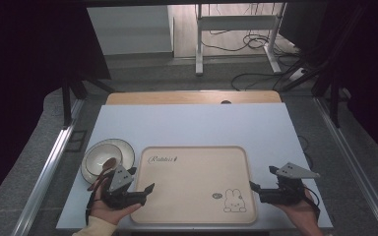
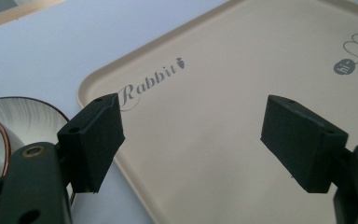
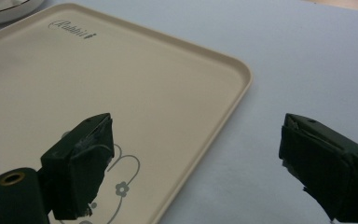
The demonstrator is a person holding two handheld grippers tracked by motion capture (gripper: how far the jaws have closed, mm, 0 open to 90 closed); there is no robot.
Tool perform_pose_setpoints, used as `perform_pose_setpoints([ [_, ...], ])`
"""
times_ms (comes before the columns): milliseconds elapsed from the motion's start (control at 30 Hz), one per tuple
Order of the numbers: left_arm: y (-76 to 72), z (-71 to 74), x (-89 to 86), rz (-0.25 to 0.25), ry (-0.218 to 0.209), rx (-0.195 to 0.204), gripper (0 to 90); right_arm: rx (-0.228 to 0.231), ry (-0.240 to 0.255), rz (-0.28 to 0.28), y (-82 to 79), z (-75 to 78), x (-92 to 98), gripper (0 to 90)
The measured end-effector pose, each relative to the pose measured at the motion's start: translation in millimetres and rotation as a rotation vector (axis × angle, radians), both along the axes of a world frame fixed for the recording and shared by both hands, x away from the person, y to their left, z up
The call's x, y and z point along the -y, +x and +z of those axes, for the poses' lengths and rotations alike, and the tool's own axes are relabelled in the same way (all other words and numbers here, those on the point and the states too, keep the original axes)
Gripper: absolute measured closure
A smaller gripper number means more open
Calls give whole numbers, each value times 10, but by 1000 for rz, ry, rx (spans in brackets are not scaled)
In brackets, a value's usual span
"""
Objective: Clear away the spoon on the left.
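The tray [image 1: 192, 182] is lying at the table's [image 1: 187, 123] near edge, its surface bare. Left gripper [image 1: 147, 189] and right gripper [image 1: 252, 189] are flanking it with jaws spread, gripping nothing. Uneven lifting risks tilting it; the left could also knock the bowl [image 1: 101, 157] and spoon [image 1: 103, 172] just beside.

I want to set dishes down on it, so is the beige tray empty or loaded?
Empty. The tray carries nothing but its printed rabbit and lettering; the bowl with the spoon sits beside it.
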State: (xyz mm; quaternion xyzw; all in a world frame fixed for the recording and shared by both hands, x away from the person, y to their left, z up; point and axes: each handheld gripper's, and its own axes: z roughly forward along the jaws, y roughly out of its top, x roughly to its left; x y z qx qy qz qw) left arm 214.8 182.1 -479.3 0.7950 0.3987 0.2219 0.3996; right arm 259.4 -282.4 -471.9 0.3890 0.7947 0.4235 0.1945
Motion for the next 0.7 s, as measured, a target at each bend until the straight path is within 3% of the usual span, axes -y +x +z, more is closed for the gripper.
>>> perform_pose_setpoints([
  [700, -31, 7, -29, -29, 21, 32, 201, 17, -22, -3, -69, 5, -55, 138],
])
